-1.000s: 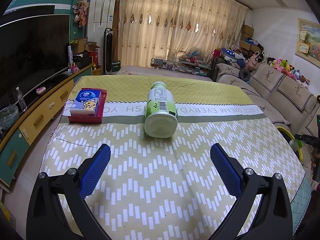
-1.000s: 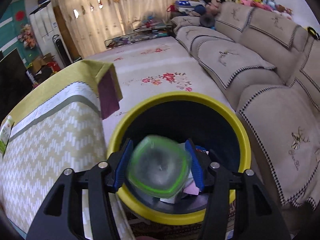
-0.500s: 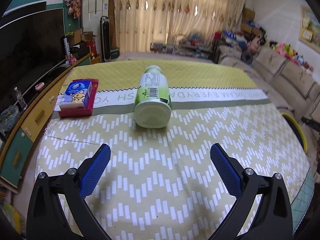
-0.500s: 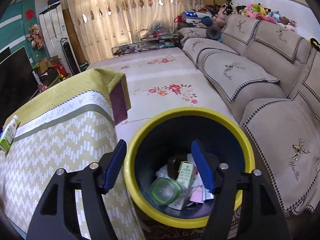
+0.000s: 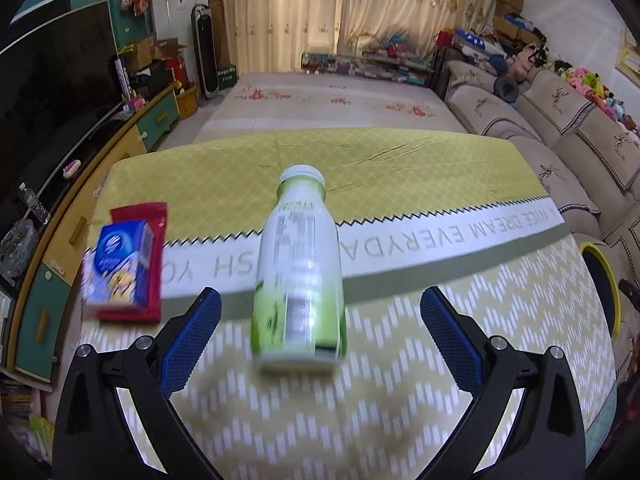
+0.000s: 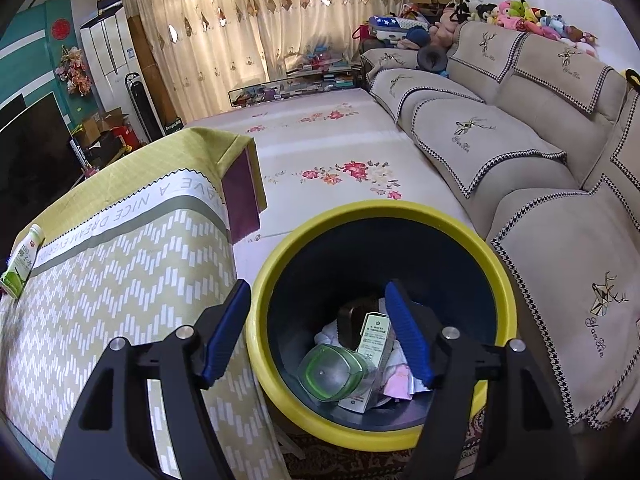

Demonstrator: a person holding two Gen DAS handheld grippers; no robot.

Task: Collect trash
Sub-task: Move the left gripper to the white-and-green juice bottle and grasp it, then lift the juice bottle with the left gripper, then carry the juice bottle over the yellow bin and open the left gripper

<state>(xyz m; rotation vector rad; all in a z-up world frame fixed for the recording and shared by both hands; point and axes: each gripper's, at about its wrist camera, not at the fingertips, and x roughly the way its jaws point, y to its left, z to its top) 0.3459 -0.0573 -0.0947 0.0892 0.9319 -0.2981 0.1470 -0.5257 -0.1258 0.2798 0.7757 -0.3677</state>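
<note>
living room, table (image 5: 400,420) with yellow-green cloth. done: a clear green-tinted jar (image 6: 334,372) lies in the yellow-rimmed bin (image 6: 380,436), lower centre; a second ago it sat between the right claw (image 6: 316,330) pads, whose jaws have just been opening and now stand empty. left: green-white bottle (image 5: 300,276) on its side, mid-frame, now nearer between the open left claw (image 5: 320,312) pads, untouched.

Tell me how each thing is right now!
Left tool: open, empty, near the bottle.
Right tool: open, empty, above the bin.
White-green bottle: lying on its side, cap on.
Yellow-rimmed bin: open, trash inside.
Green jar: lying in the bin.
Tissue pack: on a red tray.
</note>
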